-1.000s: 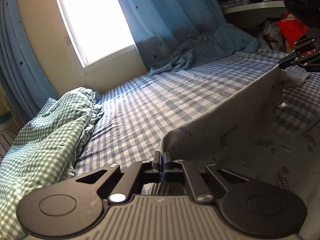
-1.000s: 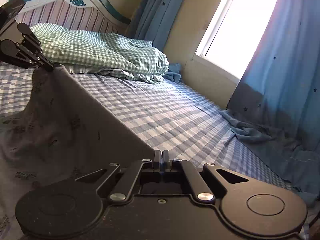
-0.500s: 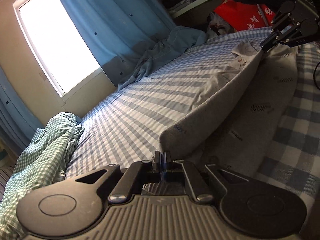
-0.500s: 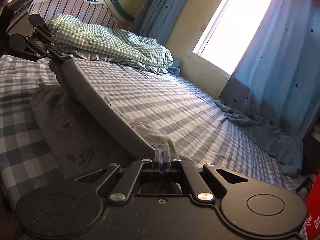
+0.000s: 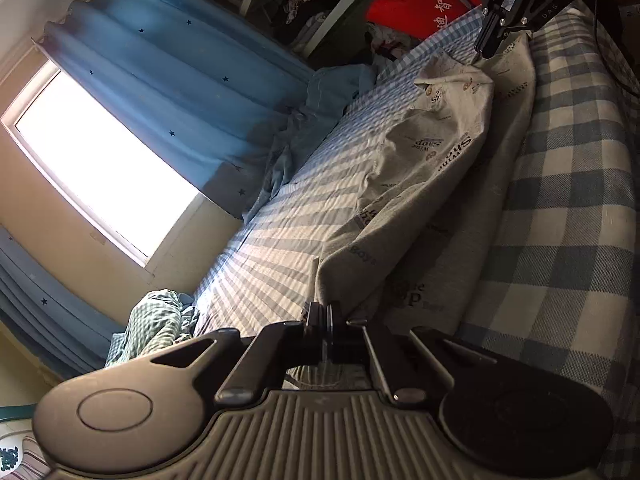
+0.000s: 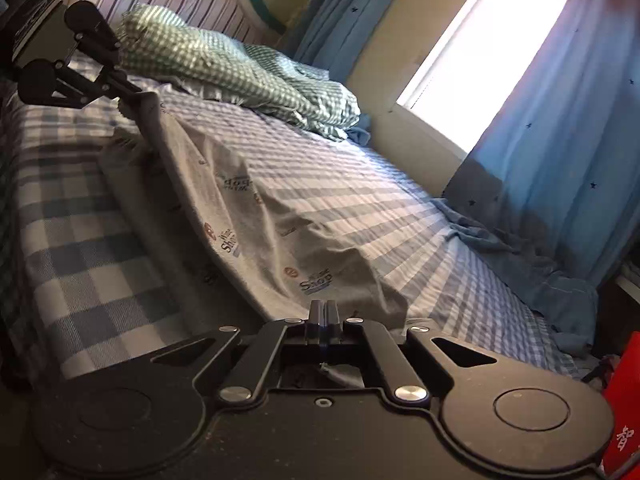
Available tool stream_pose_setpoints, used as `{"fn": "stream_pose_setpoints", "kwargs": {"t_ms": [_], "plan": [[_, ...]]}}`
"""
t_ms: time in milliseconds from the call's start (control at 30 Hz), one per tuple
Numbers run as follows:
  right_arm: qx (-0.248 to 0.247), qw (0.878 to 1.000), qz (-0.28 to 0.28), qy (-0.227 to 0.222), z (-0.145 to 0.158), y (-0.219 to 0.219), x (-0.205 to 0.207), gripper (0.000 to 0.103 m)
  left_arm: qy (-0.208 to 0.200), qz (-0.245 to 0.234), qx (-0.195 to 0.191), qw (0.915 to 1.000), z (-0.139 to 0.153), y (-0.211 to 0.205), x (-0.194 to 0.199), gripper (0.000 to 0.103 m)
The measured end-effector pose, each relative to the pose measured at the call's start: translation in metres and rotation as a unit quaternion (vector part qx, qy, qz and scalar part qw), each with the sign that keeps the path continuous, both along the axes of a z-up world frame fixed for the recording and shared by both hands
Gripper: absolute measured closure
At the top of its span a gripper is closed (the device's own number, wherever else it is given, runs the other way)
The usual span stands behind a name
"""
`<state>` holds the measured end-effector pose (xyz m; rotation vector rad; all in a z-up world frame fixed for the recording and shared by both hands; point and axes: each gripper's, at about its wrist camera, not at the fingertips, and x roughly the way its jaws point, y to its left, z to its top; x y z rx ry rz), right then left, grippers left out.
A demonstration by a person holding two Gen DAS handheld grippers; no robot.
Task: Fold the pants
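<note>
I held both grippers low over the bed (image 5: 568, 184), left gripper (image 5: 323, 312) and right gripper (image 6: 323, 310) each clamped on the grey pants (image 6: 280, 216); the pinched edges were hidden.

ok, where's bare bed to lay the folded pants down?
Free: checked sheet between pants and near bed edge, and the striped-lit stretch between pants and curtain. Crowded: green quilt at the headboard end, clutter by the red bag.

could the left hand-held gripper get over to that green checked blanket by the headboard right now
Probably not yet. The left hand-held gripper is shut on one end of the grey pants, with the right hand-held gripper holding the other. The green checked blanket lies beyond, nothing between.
</note>
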<state>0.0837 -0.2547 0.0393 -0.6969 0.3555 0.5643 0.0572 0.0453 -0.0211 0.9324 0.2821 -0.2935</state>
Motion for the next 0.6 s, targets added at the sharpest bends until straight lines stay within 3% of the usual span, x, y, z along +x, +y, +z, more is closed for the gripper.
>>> {"fn": "stream_pose_setpoints", "kwargs": {"t_ms": [133, 267, 367, 433, 600], "plan": [[-0.041, 0.999, 0.027, 0.006, -0.016, 0.011, -0.002, 0.071, 0.008, 0.012, -0.015, 0.9998, -0.003, 0.001, 0.000, 0.102], [-0.077, 0.996, 0.037, -0.006, -0.031, 0.022, 0.004, 0.069, 0.004, 0.014, -0.017, 0.9997, 0.000, 0.002, 0.001, 0.102], [-0.088, 0.996, 0.023, -0.016, -0.041, 0.027, 0.014, 0.075, 0.003, 0.012, -0.010, 0.9999, 0.001, 0.003, 0.001, 0.102], [-0.074, 0.997, 0.020, -0.013, -0.039, 0.027, 0.018, 0.103, 0.003, 0.005, -0.001, 1.0000, 0.002, 0.004, 0.000, 0.102], [-0.071, 0.996, 0.040, -0.022, -0.025, 0.023, 0.002, 0.103, 0.013, -0.008, 0.012, 0.9998, 0.002, 0.011, -0.006, 0.102]]}}
